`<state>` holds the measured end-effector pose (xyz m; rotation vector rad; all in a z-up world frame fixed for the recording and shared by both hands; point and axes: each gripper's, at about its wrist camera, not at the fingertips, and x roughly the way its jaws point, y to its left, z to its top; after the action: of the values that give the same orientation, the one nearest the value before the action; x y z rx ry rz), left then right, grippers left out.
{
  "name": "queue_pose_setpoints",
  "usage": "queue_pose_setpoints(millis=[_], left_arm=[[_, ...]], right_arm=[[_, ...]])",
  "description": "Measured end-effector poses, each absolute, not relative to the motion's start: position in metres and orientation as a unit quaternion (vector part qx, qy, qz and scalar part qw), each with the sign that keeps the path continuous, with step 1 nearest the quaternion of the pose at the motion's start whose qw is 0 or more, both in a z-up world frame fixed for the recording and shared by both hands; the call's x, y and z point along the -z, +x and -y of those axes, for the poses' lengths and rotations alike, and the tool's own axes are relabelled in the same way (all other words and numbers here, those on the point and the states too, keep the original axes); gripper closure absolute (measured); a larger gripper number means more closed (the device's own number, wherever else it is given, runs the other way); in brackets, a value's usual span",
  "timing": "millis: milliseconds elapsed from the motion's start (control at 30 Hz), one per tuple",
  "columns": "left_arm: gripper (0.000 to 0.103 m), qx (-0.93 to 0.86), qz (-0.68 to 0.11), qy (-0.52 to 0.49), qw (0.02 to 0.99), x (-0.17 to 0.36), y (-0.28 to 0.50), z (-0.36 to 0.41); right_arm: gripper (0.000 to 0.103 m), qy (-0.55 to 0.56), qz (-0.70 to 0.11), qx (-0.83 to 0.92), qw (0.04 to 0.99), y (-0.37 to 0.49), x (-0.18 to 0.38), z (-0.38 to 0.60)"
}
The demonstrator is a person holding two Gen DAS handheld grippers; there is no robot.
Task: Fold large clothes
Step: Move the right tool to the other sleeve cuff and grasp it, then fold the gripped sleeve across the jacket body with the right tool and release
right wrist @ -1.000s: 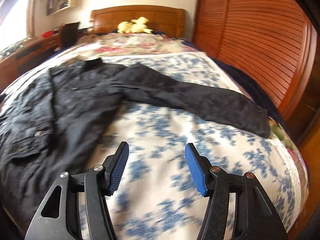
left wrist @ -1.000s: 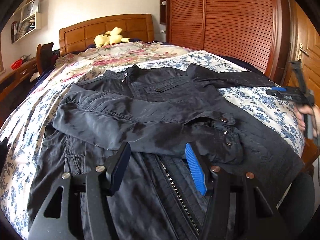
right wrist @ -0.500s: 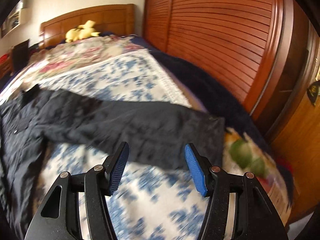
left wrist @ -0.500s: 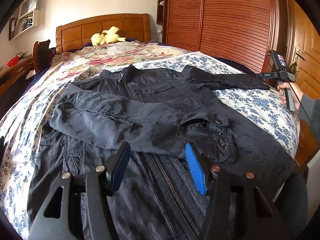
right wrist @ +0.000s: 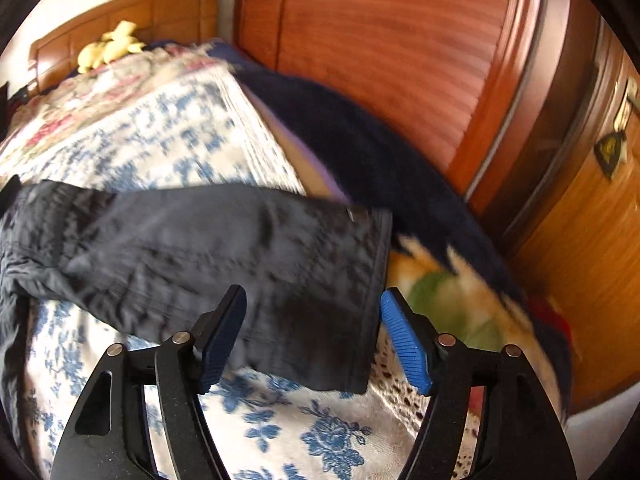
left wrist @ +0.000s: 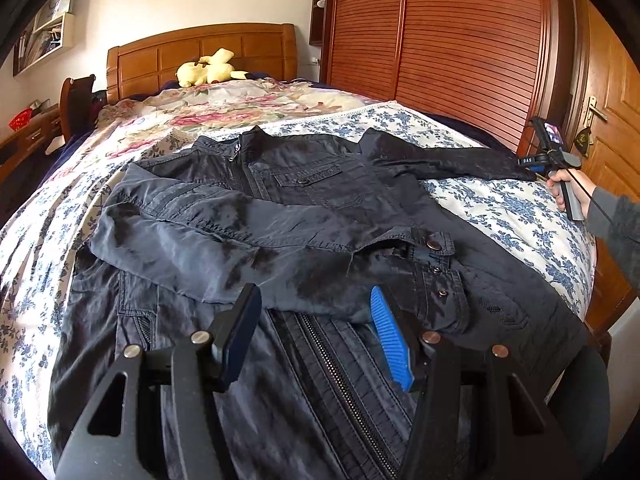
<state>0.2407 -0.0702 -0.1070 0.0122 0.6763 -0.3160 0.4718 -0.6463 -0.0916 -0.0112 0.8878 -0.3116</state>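
A dark navy jacket (left wrist: 304, 216) lies spread on the bed, front up. One sleeve is folded across its chest, with its buttoned cuff (left wrist: 436, 272) near the hem. The other sleeve (left wrist: 448, 158) stretches out to the right bed edge. My left gripper (left wrist: 316, 332) is open and empty, hovering over the jacket's lower front by the zipper. My right gripper (right wrist: 314, 336) is open, with the outstretched sleeve's cuff (right wrist: 320, 280) between its jaws; the view is blurred. It also shows in the left wrist view (left wrist: 536, 164) at the sleeve's end.
The bed has a blue floral cover (left wrist: 500, 208) and a wooden headboard (left wrist: 200, 56) with a yellow plush toy (left wrist: 208, 72). A slatted wooden wardrobe (left wrist: 440, 48) and a door (left wrist: 612, 120) stand close on the right. A desk and chair (left wrist: 76, 100) are at the left.
My right gripper has swung right and moved in on the outstretched sleeve's cuff, which now sits between its jaws. My left gripper has barely moved.
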Motion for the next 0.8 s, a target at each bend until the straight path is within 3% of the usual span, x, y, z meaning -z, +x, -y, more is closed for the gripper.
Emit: queue_pose_setpoints(millis=[133, 167, 200, 267, 333, 800], left_arm=[[0.047, 0.154, -0.332, 0.008, 0.931, 0.108, 0.242, 0.072], [0.047, 0.153, -0.332, 0.009, 0.931, 0.108, 0.242, 0.072], [0.047, 0.153, -0.332, 0.009, 0.931, 0.108, 0.242, 0.072], [0.047, 0.152, -0.331, 0.009, 0.931, 0.108, 0.241, 0.071], [0.047, 0.151, -0.33, 0.008, 0.932, 0.107, 0.24, 0.07], [0.047, 0.14, -0.306, -0.003, 0.942, 0.09, 0.218, 0.043]], right_arm=[[0.034, 0.01, -0.452, 0.143, 0.881, 0.471, 0.103, 0.653], [0.051, 0.009, -0.454, 0.14, 0.88, 0.47, 0.103, 0.652], [0.059, 0.013, -0.459, 0.127, 0.879, 0.471, 0.104, 0.651], [0.084, 0.002, -0.461, 0.113, 0.88, 0.47, 0.103, 0.645], [0.091, -0.011, -0.456, 0.094, 0.885, 0.466, 0.097, 0.635], [0.095, -0.081, -0.337, -0.053, 0.936, 0.433, -0.013, 0.48]])
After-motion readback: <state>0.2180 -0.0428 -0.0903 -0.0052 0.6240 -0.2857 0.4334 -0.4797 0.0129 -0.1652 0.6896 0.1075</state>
